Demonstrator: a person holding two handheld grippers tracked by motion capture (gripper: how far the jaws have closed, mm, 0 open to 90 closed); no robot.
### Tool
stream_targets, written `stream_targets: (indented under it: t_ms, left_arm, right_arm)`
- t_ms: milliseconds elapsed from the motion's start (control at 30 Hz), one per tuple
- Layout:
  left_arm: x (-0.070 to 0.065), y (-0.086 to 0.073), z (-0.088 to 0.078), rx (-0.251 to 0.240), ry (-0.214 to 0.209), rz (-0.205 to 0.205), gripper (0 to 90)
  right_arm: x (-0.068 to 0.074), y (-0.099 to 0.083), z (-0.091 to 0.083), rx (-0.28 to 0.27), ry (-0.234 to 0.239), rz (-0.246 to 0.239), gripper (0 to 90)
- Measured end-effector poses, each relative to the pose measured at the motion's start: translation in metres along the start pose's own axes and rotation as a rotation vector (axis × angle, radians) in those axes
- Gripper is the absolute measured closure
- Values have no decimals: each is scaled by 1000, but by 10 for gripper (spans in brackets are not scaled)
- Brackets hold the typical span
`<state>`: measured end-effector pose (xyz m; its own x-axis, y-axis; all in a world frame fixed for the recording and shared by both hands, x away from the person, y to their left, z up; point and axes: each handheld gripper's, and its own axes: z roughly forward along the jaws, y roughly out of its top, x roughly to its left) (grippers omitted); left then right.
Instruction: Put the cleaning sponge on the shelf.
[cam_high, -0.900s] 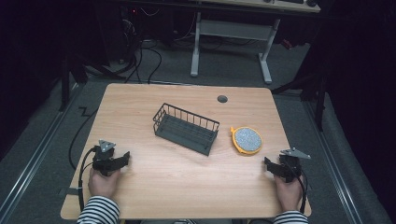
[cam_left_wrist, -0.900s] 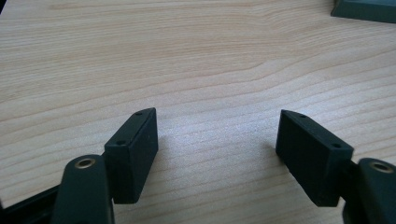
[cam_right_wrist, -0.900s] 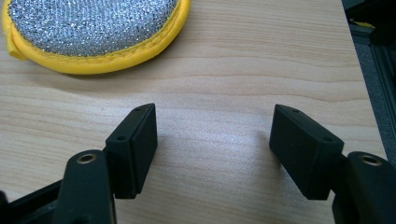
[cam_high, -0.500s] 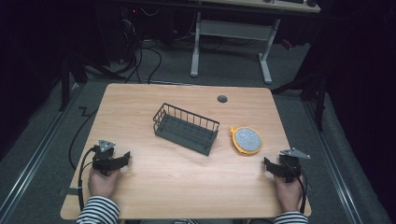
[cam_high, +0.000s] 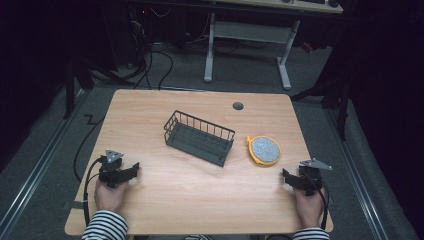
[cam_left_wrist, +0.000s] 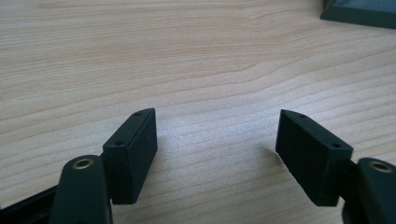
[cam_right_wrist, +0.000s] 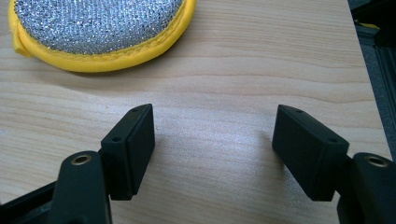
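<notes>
A dark wire basket stands empty near the middle of the wooden table. To its right lies a round scouring pad with a silver face and yellow rim, also seen in the right gripper view as the pad just ahead of the jaws. My left gripper rests on the table at the near left, open, with only bare wood between its jaws. My right gripper rests at the near right, open and empty. A corner of the basket shows far ahead in the left gripper view.
A round cable hole sits near the table's far edge. Behind the table stand a white desk frame and cables on the dark floor. The table's right edge lies close to my right gripper.
</notes>
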<state>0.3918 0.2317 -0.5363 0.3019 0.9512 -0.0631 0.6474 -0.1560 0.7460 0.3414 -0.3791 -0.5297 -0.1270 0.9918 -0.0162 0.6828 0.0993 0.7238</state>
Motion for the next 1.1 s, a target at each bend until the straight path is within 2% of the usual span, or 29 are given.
stream_targets:
  t_ms: [133, 267, 500, 667, 800, 833, 1033, 1100]
  left_arm:
    - [1, 1, -1, -9, -39, -35, 314]
    - [-3, 3, -4, -29, -56, -29, 323]
    - [-13, 18, -9, -42, -99, 0, 316]
    - [-22, 29, -12, -48, -145, 17, 310]
    - [-33, 40, -15, -47, -157, 68, 302]
    - [-37, 47, -15, -42, -165, 90, 300]
    - [-45, 63, -10, -33, -184, 116, 300]
    - [-50, 71, -3, -16, -179, 141, 299]
  right_arm:
    - [0, 0, 0, 0, 1, 1, 300]
    - [0, 0, 0, 0, 0, 0, 300]
    - [0, 0, 0, 1, 1, 0, 299]
    - [0, 0, 0, 1, 1, 0, 299]
    - [0, 0, 0, 0, 1, 0, 298]
    - [0, 0, 0, 0, 1, 0, 298]
    - [0, 0, 0, 0, 1, 0, 298]
    - [0, 0, 0, 0, 1, 0, 298]
